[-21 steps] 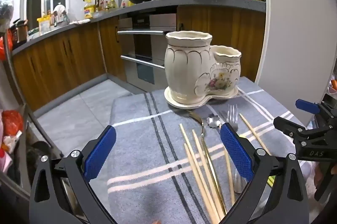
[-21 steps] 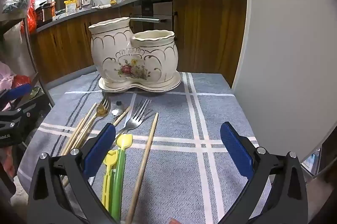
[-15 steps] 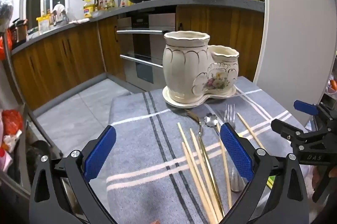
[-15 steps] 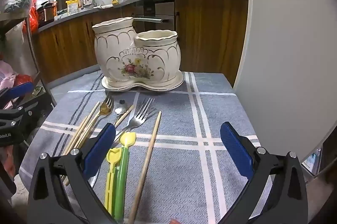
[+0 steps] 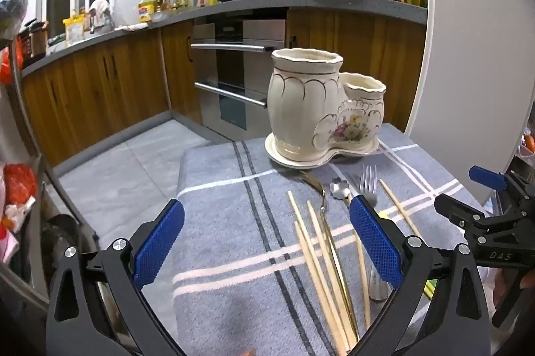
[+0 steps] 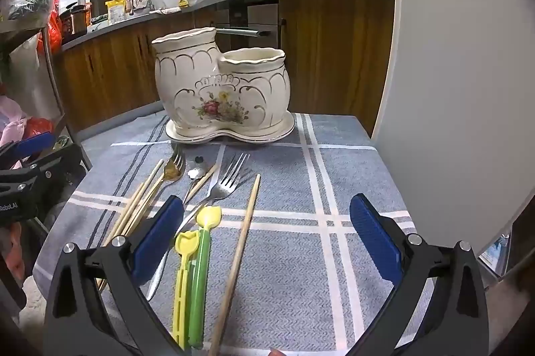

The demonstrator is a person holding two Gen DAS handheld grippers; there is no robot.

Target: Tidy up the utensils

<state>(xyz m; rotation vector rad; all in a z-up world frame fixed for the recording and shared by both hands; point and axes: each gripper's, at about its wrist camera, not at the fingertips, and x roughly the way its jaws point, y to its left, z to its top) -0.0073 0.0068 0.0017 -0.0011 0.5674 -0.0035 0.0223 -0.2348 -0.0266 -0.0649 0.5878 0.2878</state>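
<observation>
Currently, left wrist view:
Left gripper [image 5: 267, 237]: blue pads spread wide, nothing between them, hovering over the near part of the striped cloth [image 5: 227, 222].
Open room: bare cloth lies under the left pad and out to the table's left edge, where the floor drops away; the chopsticks [image 5: 321, 259] crowd the side by the right pad.
Holder [image 5: 321, 112]: the cream two-pot ceramic holder stands upright on its saucer at the far end of the cloth, both mouths open.
Change: the holder sits a little lower and nearer the middle of the view than half a second ago.
Hidden: the right pad covers part of the silver fork [image 5: 367, 185] and the lower end of the small spoon [image 5: 337, 189]; the gold fork [image 5: 317, 189] is mixed in with the chopsticks and hard to trace.

Right wrist view:
Right gripper [image 6: 267, 237]: pads spread wide, gripping nothing, above the cloth's near end.
Open room: the cloth's right half is bare up to the white wall panel [image 6: 451, 55] close along that edge.
Utensils: yellow clip [image 6: 182, 272] and green clip [image 6: 200, 272] lie side by side and touching between the pads; a single chopstick [image 6: 242, 239] lies just to their right.
Change: the holder and utensils appear slightly larger than before.
Hidden: the left pad covers the silver fork's handle; the other gripper [image 6: 33, 185] is cut off at the left edge, its fingers unreadable from here.
</observation>
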